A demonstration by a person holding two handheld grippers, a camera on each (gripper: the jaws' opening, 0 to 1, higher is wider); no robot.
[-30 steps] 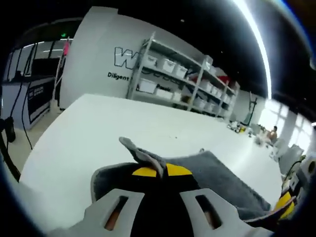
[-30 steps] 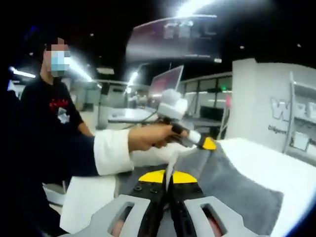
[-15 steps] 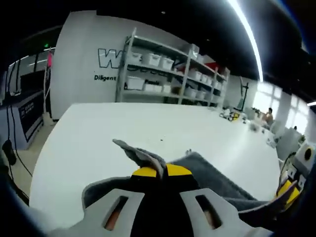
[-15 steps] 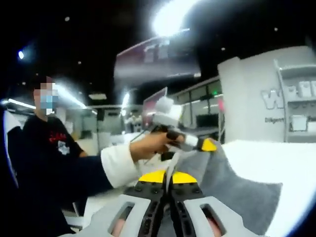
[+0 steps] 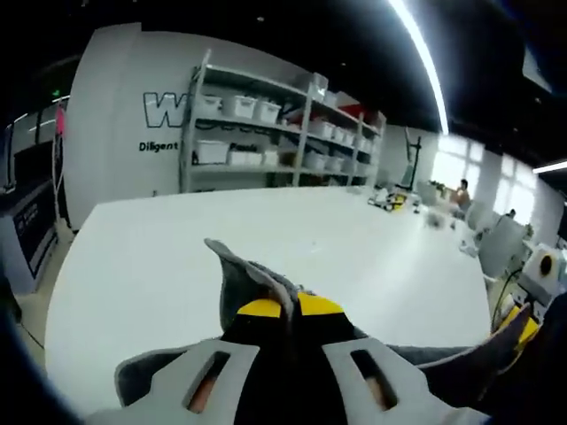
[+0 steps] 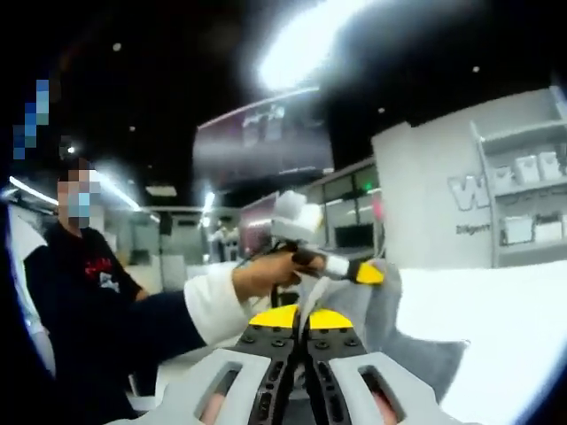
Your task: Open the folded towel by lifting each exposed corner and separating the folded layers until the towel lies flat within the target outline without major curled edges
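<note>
A grey towel (image 5: pixel 252 279) is held up over the white table (image 5: pixel 142 266). In the left gripper view my left gripper (image 5: pixel 285 308) is shut on one corner, which pokes up past the yellow tips. At the right edge of that view my right gripper (image 5: pixel 518 326) pinches another corner. In the right gripper view my right gripper (image 6: pixel 303 317) is shut on the towel (image 6: pixel 399 345), which hangs between both grippers. My left gripper (image 6: pixel 370 274), held by a hand, grips the far corner there.
Metal shelves (image 5: pixel 266 133) with white bins stand against the back wall. Small items (image 5: pixel 390 199) lie at the table's far right. A person in a dark top (image 6: pixel 89 301) with a white cuff holds the grippers. A white table (image 6: pixel 505 319) stretches to the right.
Both grippers have risen, lifting the towel's corners higher off the table; less towel lies on the surface. Both views have tilted upward.
</note>
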